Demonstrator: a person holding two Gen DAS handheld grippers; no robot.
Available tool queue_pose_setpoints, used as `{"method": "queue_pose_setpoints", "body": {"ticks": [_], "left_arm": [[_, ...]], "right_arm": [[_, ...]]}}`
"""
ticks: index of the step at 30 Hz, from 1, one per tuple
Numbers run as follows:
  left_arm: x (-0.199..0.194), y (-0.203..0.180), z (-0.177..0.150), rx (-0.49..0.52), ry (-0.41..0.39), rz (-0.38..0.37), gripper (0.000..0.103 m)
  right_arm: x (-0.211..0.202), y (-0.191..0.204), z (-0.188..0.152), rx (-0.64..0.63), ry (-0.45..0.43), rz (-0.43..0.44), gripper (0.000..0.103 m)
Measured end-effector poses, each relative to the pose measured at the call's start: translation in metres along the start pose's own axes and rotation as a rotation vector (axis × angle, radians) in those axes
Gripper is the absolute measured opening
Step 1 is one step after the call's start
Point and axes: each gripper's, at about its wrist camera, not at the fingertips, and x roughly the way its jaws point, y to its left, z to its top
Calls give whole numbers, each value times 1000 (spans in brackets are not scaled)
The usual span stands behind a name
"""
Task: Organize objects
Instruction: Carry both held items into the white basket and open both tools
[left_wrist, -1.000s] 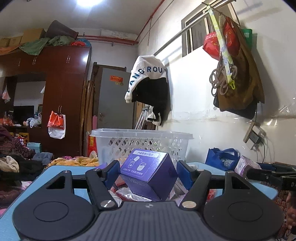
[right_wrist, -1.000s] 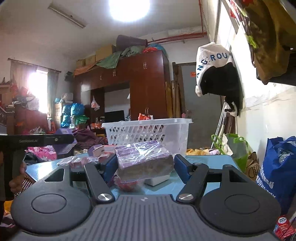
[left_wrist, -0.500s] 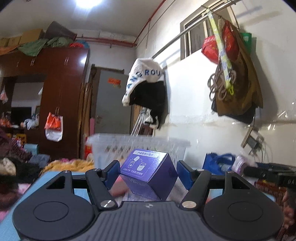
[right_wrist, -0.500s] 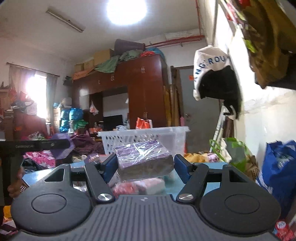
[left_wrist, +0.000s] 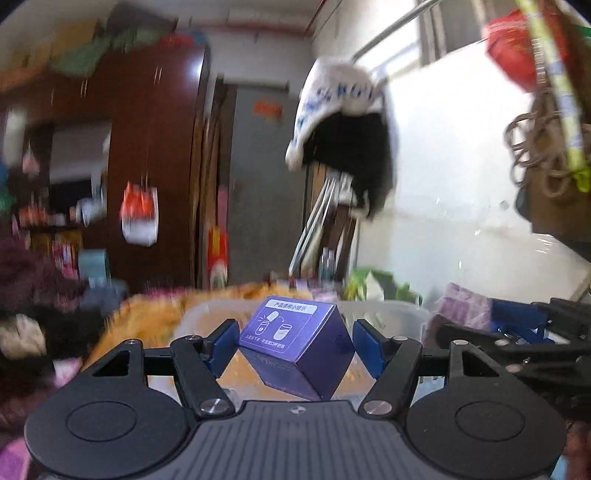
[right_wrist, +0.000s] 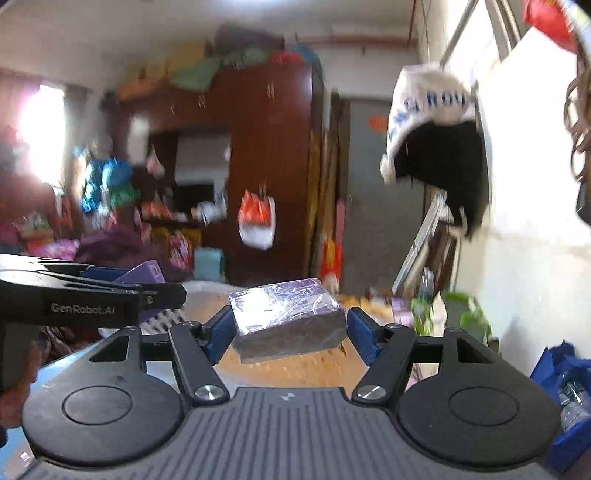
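Both claws have risen from the table and now carry their loads over the white basket. Left claw grips a purple box, tilted; right claw clamps a foil-wrapped block, lengthwise between pads. Basket lies at twelve o'clock, just below both.

A tall dark reddish-brown wooden wardrobe fills the centre of the right wrist view, with an orange-and-white plastic bag hanging on it. Upper right, a white-and-black garment with blue letters hangs by the white wall. A grey door stands mid-frame.
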Motion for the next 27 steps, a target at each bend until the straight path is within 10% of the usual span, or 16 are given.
{"method": "queue_pose_setpoints", "body": {"ticks": [11, 13, 24, 27], "left_arm": [[3, 3, -2, 38, 33, 54, 85], [-22, 6, -9, 59, -18, 33, 103], [-126, 29, -115, 52, -33, -29, 100], [-148, 37, -138, 58, -44, -18, 98]], "right_arm": [[-31, -8, -22, 66, -37, 61, 103], [-50, -12, -36, 92, -43, 81, 103], [-134, 4, -132, 182, 13, 151, 102], [-133, 22, -133, 59, 12, 123, 82]]}}
